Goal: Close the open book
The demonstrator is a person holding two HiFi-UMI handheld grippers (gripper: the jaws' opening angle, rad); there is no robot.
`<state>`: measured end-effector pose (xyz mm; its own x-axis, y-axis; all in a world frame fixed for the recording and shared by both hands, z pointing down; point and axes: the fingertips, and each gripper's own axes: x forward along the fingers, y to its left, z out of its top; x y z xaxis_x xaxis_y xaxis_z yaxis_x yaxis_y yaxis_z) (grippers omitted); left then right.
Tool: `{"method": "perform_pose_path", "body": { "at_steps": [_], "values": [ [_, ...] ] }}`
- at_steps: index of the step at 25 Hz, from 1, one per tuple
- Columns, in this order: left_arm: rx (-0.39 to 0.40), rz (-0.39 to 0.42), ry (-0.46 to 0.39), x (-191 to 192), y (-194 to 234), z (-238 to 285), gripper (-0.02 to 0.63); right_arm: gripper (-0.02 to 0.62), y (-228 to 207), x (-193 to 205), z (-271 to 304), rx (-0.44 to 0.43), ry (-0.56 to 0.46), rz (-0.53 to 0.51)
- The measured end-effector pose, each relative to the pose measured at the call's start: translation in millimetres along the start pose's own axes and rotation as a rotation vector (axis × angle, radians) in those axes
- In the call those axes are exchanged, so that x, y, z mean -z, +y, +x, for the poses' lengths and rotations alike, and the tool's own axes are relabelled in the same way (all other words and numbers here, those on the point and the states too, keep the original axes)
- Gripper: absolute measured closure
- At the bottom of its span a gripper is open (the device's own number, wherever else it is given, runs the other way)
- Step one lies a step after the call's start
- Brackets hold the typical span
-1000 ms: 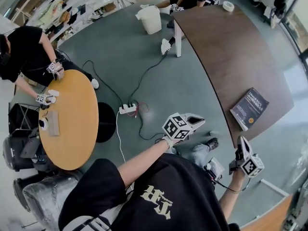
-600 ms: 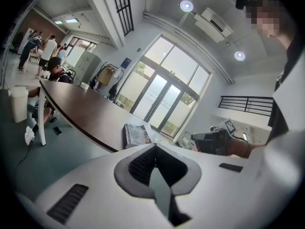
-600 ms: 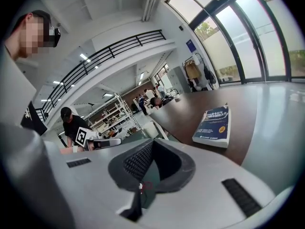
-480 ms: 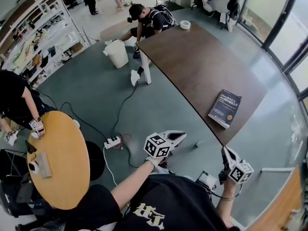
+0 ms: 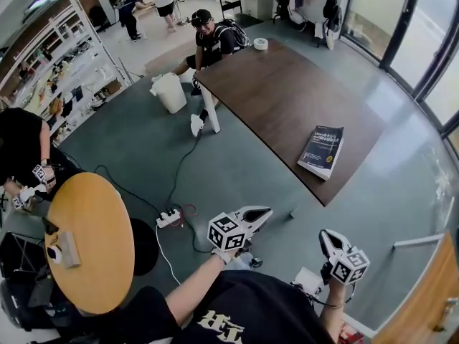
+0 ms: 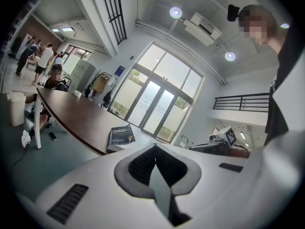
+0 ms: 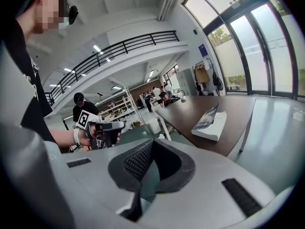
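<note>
A dark-covered book [image 5: 322, 151] lies closed and flat near the front corner of the long brown table [image 5: 272, 92]. It also shows in the left gripper view, book [image 6: 121, 135], and in the right gripper view, book [image 7: 209, 120]. My left gripper [image 5: 262, 211] hovers over the floor, well short of the table, shut with nothing in it. My right gripper [image 5: 326, 235] is also off the table, shut and empty. Each gripper's own view shows its jaws closed: left gripper [image 6: 153, 148], right gripper [image 7: 151, 143].
A white bin [image 5: 171, 92] stands by the table's far leg and a tape roll [image 5: 261, 44] lies on its far end, where a person [image 5: 215, 38] crouches. A power strip [image 5: 170, 218] with cables lies on the floor. A round yellow table [image 5: 90, 242] is at the left.
The head view has swung, so the brown table and book now sit nearer the picture's middle. Both grippers have shifted lower in the picture, still shut and away from the book.
</note>
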<state>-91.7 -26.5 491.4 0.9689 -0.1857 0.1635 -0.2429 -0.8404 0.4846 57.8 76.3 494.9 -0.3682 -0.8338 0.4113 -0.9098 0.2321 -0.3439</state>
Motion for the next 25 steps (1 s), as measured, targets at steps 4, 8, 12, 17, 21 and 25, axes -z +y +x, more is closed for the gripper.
{"method": "perform_pose_path", "body": {
  "at_steps": [4,8,12,17,21,25],
  "values": [
    [0.012,0.021,-0.003,18.5,-39.4,-2.2,0.598,0.609,10.4,18.9,-32.2,-0.020,-0.008,-0.014],
    [0.012,0.048,-0.013,34.1,-72.5,-8.0,0.598,0.609,16.0,39.4,-60.5,-0.023,-0.014,-0.026],
    [0.005,0.065,-0.029,47.2,-98.5,-18.8,0.598,0.609,25.5,55.3,-83.6,-0.025,-0.033,-0.044],
    [0.011,0.081,-0.036,61.4,-131.6,-24.8,0.598,0.609,34.9,76.0,-111.7,-0.013,-0.026,-0.061],
    [0.022,0.089,-0.034,74.0,-155.0,-30.7,0.598,0.609,45.9,93.7,-132.0,-0.003,-0.028,-0.055],
    [0.037,0.104,-0.035,82.1,-174.4,-37.6,0.598,0.609,59.2,103.7,-146.6,0.006,-0.037,-0.066]
  ]
}}
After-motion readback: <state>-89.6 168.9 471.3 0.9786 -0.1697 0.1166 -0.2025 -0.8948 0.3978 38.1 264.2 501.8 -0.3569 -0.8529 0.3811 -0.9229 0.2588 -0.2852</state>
